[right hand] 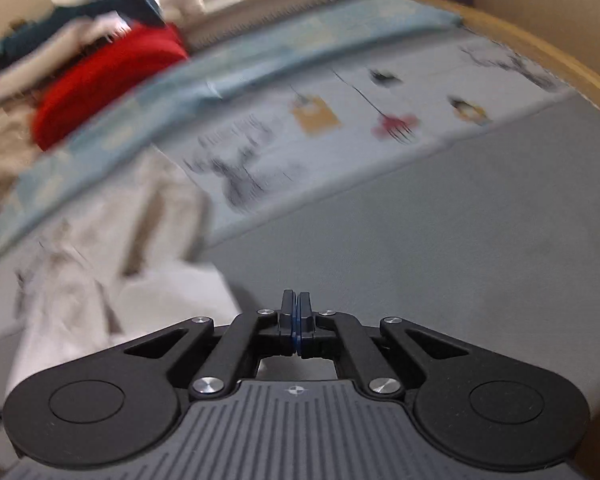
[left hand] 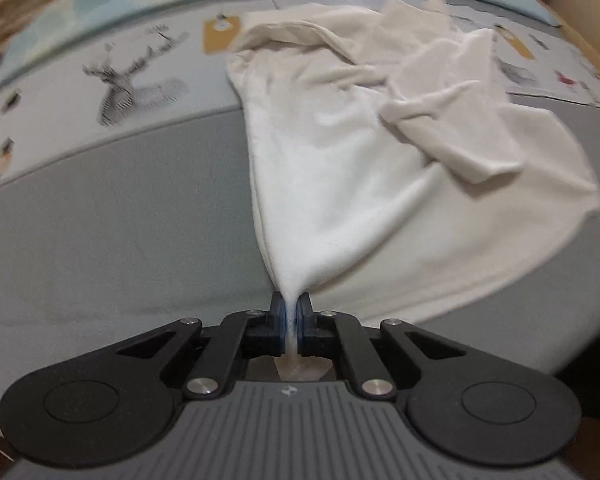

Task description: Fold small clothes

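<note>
White garment lies crumpled on the grey bed surface, spreading from centre toward 1–3 o'clock in the left wrist view; a loose flap, sleeve or leg (cannot tell which), is bunched on top at about 2 o'clock; one near corner is drawn to a taut point at 6 o'clock, where the left gripper has it pinched, jaws closed down to the thickness of the cloth, fabric showing between the pads and behind them; tension lines fan from the pinch up through the body of the garment. Handling, judged: light, thin, soft knit; no stiffness, so it will sag and trail wherever unsupported; not fragile; moderately grippy on the sheet, likely to drag wrinkles along. Best holds are hems and corners, two at once, to spread it flat before folding. Right gripper hangs over bare grey surface, jaws pressed together, apparently on nothing; the garment's edge sits at its 9–10 o'clock, close by but apart; view is motion-blurred, so detail is uncertain. Further out: printed sheet with a deer motif at 10 o'clock; pale blue quilt beyond; red cloth at 11 o'clock in the right view.
</note>
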Demonstrator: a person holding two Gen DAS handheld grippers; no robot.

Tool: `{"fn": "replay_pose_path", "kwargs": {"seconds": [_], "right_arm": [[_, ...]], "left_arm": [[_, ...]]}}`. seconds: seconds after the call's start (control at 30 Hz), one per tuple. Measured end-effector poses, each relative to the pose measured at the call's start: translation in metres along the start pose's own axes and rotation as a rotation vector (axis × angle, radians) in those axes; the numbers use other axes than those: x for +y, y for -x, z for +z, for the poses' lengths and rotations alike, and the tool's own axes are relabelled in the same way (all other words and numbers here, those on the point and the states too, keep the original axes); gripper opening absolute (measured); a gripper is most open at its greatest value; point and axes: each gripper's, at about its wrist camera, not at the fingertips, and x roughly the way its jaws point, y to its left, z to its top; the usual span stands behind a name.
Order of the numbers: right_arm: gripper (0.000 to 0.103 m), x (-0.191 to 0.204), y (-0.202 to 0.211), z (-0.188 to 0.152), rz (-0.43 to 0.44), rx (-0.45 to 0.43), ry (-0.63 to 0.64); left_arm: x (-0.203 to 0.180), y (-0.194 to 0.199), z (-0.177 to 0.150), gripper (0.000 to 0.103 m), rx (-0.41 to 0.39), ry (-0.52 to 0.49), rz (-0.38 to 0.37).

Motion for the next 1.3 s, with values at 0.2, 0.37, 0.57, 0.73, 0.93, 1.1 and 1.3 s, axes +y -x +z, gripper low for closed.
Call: {"fn": "replay_pose_path", "kwargs": {"seconds": [0.2,0.37,0.57,0.73,0.93,1.1,1.3], "right_arm": [[0.001,0.000,-0.014,-0.025,0.048,0.111,0.085],[0.034,0.015,-0.029,-0.017,0.079,0.077,0.018],[0.044,0.045,-0.074,-0.019,0.052,0.122,0.045],[0.048,0.065,-0.110,-0.019,0.019,0.186,0.088],[0.004,0.080,-0.124,-0.025,-0.055,0.225,0.205],[0.003,0.073,-0.084,-0.023,-0.074,0.174,0.254],[0.003,0.047,-0.043,-0.029,-0.130,0.186,0.266]], "left_arm": [[0.018,0.004,-0.003,0.008,0.032,0.093,0.052],[0.030,0.001,-0.002,0.025,0.059,0.219,-0.005],[0.027,-0.018,-0.003,0.039,0.145,0.245,0.007],[0.020,-0.030,0.003,0.044,0.173,0.254,0.056],[0.011,-0.041,0.009,0.044,0.186,0.300,0.093],[-0.009,-0.042,0.014,0.008,0.172,0.230,0.072],[-0.041,-0.030,0.011,0.007,0.160,0.087,0.050]]}}
